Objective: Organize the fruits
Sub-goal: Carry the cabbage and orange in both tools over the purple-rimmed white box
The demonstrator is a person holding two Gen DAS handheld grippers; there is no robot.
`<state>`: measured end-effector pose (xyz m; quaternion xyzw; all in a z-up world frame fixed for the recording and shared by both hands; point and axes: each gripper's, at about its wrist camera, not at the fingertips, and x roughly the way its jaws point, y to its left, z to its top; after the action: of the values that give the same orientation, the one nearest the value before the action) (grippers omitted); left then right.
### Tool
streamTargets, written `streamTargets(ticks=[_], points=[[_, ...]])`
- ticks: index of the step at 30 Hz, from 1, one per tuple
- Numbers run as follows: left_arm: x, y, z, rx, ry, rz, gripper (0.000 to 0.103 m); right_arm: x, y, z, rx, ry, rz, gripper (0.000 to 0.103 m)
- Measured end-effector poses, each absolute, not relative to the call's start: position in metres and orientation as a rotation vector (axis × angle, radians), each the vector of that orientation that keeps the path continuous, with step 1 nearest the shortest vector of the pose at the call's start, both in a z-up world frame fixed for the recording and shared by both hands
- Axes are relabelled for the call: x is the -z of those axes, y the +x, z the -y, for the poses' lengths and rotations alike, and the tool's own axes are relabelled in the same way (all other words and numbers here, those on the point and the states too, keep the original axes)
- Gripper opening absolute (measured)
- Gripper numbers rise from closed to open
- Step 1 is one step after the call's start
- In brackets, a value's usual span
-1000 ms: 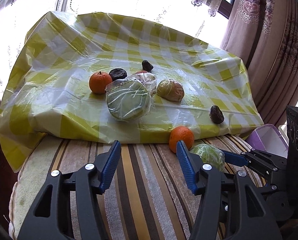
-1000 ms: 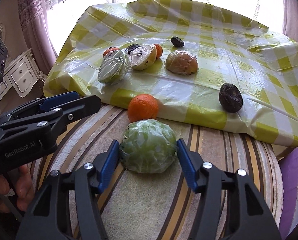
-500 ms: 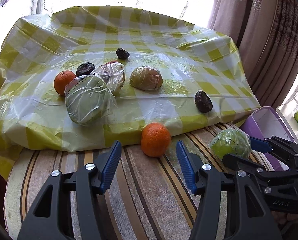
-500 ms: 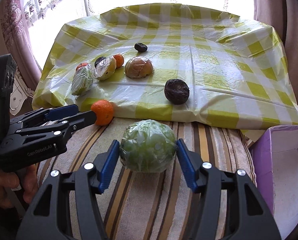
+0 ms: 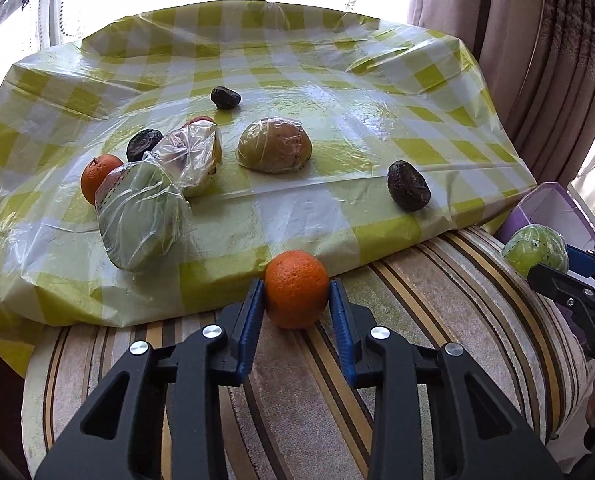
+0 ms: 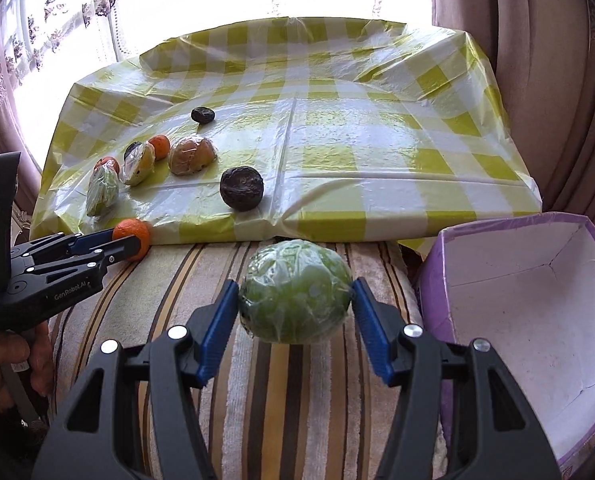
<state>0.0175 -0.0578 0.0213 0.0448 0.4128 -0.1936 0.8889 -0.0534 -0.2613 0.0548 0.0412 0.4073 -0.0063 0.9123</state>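
My left gripper (image 5: 296, 300) is shut on an orange (image 5: 296, 294) at the front edge of the yellow checked cloth (image 5: 297, 80); this gripper also shows in the right wrist view (image 6: 131, 242). My right gripper (image 6: 295, 298) is shut on a wrapped green fruit (image 6: 295, 290) and holds it above the striped cushion, just left of the purple box (image 6: 537, 300). On the cloth lie a second orange (image 5: 97, 178), a wrapped green fruit (image 5: 143, 216), a wrapped pale fruit (image 5: 195, 158), a wrapped yellow-brown fruit (image 5: 275, 146) and three dark wrinkled fruits (image 5: 408, 186).
The striped cushion (image 5: 417, 320) runs along the front under both grippers. The purple box stands open at the right edge, with a white inside. Curtains (image 6: 557, 80) hang close behind on the right. A bright window is behind the cloth.
My left gripper moved forward and closed on the orange. My right gripper carried the wrapped green fruit to the right, toward the purple box.
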Motion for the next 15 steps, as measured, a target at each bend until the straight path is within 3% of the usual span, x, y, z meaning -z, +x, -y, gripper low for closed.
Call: streamTargets(ticks=[15], points=[[-0.051,0.000,0.126,0.583,0.170,-0.767,0.030,-0.055,-0.081,0.334,0.207,0.154,-0.816,0.058]])
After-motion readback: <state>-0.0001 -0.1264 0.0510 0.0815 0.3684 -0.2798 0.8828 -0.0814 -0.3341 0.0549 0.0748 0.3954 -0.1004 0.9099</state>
